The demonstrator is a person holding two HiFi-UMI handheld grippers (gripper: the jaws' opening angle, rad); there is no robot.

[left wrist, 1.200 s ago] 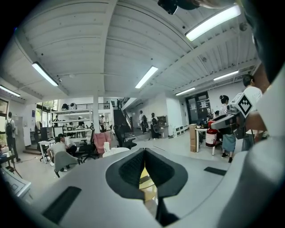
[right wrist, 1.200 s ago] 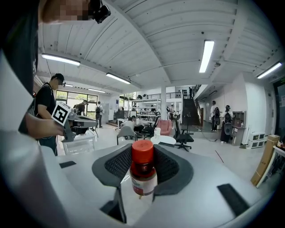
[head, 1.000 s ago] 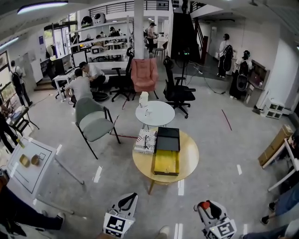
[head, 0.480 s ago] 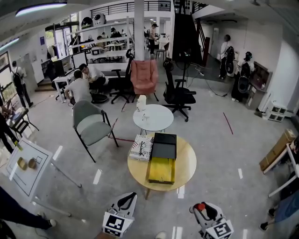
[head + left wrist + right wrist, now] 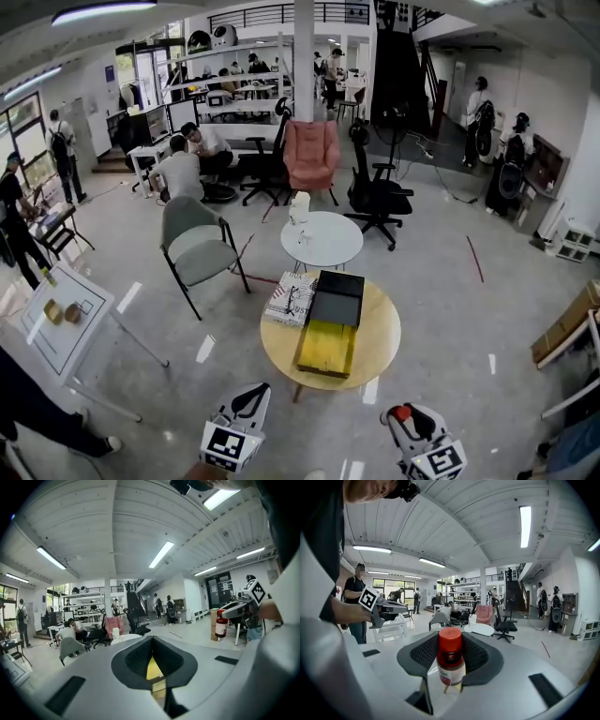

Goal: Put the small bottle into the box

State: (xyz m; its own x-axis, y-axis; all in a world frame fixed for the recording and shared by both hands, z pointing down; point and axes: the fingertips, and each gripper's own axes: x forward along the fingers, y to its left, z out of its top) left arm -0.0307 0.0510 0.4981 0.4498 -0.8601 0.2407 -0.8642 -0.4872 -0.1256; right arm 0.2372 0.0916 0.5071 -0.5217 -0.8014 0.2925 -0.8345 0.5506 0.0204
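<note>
Head view: a person is holding two grippers above a polished grey floor, the left gripper (image 5: 253,403) empty and the right gripper (image 5: 407,420) carrying the one small bottle (image 5: 401,412), which is red-capped. In the right gripper view the two jaws are pinching the bottle's body from both sides, its white label facing the camera. In the left gripper view the jaws are lying almost together, with only a thin slit between them and nothing in it; a strip of yellow is showing through the slit.

Ahead of both grippers one round wooden table (image 5: 375,323) is bearing three things. One yellow box (image 5: 326,349) is lying nearest the person, one flat black box (image 5: 337,298) is touching its far edge, and one printed book (image 5: 292,298) is lying just beside the black box, on its left. The bottle is hanging well apart from the yellow box, not yet over the table.

Beyond, one smaller white round table (image 5: 323,246) is standing, with one grey-green chair (image 5: 197,246) to its left and one pink armchair (image 5: 312,155) behind. Two seated people (image 5: 178,173) are facing each other in the background.
</note>
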